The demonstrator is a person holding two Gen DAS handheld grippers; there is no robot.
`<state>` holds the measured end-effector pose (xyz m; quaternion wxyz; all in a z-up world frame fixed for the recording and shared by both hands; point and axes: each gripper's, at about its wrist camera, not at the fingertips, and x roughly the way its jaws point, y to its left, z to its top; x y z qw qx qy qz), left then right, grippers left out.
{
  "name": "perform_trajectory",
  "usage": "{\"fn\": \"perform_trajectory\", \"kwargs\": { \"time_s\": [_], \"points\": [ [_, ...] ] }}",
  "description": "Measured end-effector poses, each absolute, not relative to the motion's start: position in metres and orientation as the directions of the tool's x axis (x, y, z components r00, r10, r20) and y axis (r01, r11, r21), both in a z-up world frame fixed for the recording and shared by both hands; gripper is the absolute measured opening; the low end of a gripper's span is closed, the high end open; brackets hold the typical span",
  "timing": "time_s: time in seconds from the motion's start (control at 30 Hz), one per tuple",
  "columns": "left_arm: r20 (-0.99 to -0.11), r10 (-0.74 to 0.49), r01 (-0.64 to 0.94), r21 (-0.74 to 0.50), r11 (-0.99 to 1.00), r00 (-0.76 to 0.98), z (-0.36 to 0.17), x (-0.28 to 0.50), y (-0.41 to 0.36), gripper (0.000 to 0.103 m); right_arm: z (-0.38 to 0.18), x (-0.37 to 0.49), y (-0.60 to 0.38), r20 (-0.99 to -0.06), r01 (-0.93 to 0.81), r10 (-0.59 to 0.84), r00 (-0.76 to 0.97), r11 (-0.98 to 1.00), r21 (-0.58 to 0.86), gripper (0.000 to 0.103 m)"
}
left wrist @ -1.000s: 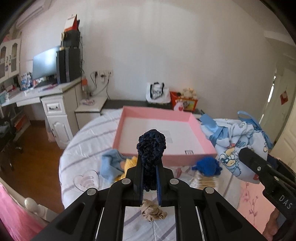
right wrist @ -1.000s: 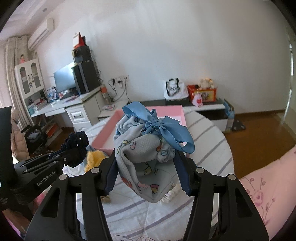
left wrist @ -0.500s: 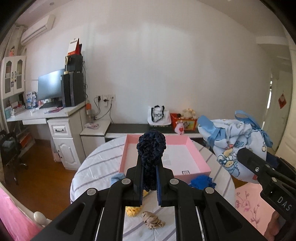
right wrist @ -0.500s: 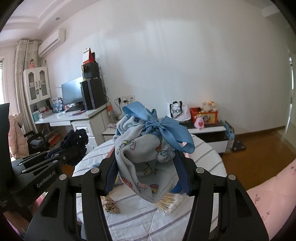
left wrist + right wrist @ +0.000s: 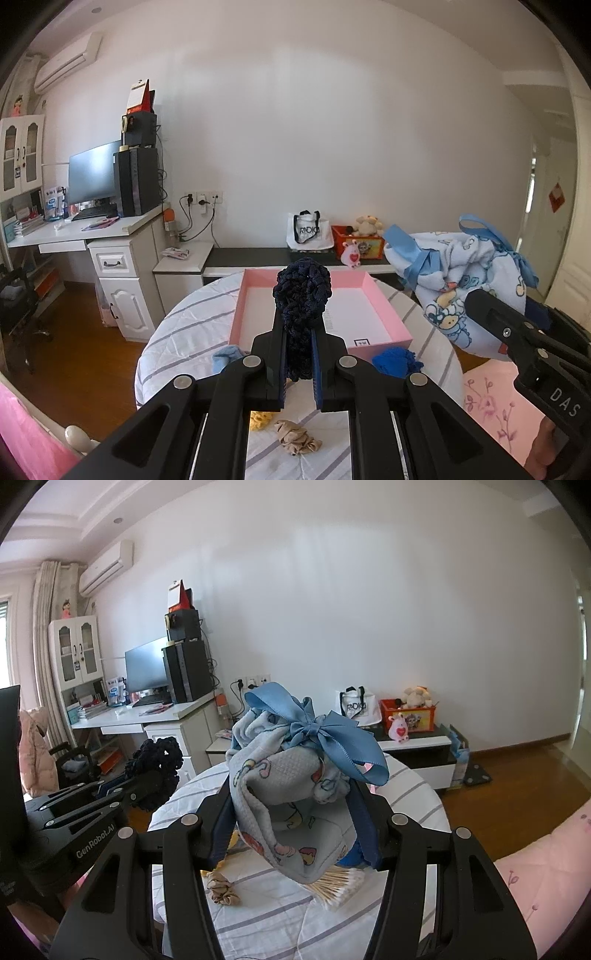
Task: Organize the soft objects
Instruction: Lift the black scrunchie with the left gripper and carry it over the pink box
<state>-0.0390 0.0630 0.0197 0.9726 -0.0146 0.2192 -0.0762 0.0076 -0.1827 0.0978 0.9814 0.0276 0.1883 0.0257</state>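
My left gripper (image 5: 298, 354) has its fingers clamped tight on the navy scrunchie (image 5: 301, 291); my right gripper (image 5: 291, 830), fingers partly open, pinches the baby cloth (image 5: 291, 797); both are held above the surface (image 5: 177, 354), seemingly bound for the pink box (image 5: 384, 306).

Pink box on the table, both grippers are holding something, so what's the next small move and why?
Probably carry the left gripper forward over the pink box to drop its dark navy scrunchie. The box looks empty, and the right gripper grips the ribboned cloth bundle.
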Motion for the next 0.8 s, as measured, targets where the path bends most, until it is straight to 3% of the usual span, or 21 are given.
{"fn": "perform_trajectory", "kwargs": {
  "time_s": [0.8],
  "points": [
    [-0.472,-0.152,0.133,-0.073,0.988,0.869,0.025,-0.007,0.055,0.007,0.09,0.027,-0.186,-0.414,-0.03,0.054,0.909,0.997,0.065,0.053]
  ]
}}
